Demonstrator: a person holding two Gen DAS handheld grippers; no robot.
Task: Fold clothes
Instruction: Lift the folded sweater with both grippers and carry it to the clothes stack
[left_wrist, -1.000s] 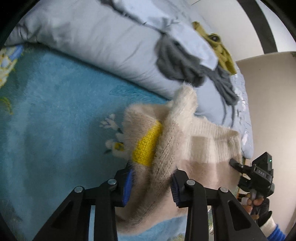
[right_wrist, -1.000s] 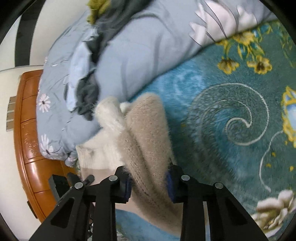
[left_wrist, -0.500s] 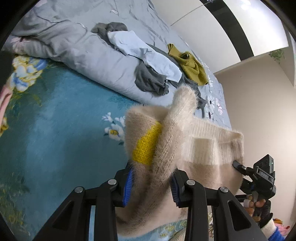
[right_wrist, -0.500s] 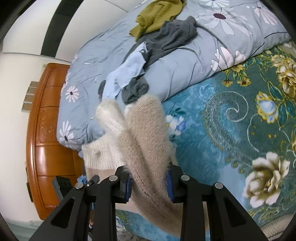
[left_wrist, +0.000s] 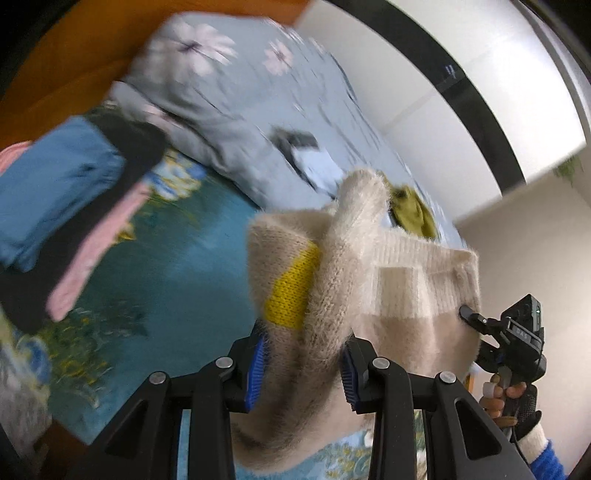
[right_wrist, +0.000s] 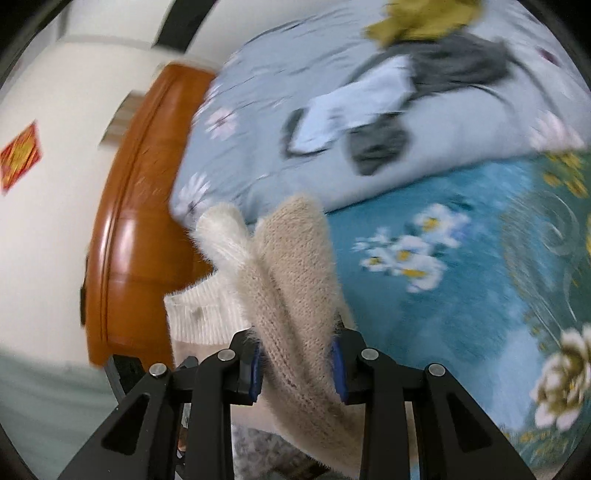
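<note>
Both tongs, the left tongs (left_wrist: 301, 363) and right tongs (right_wrist: 297, 363), are pinching the fuzzy beige knitted sweater with a yellow patch (left_wrist: 332, 295), holding it aloft over the teal flowered bedspread (left_wrist: 192, 258), likely needing spreading flat next.

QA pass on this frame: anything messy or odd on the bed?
Yes: an olive-green garment, dark grey clothing and a pale blue piece lie crumpled, unfolded, on the grey floral duvet. The fuzzy beige sweater hangs bunched.
</note>
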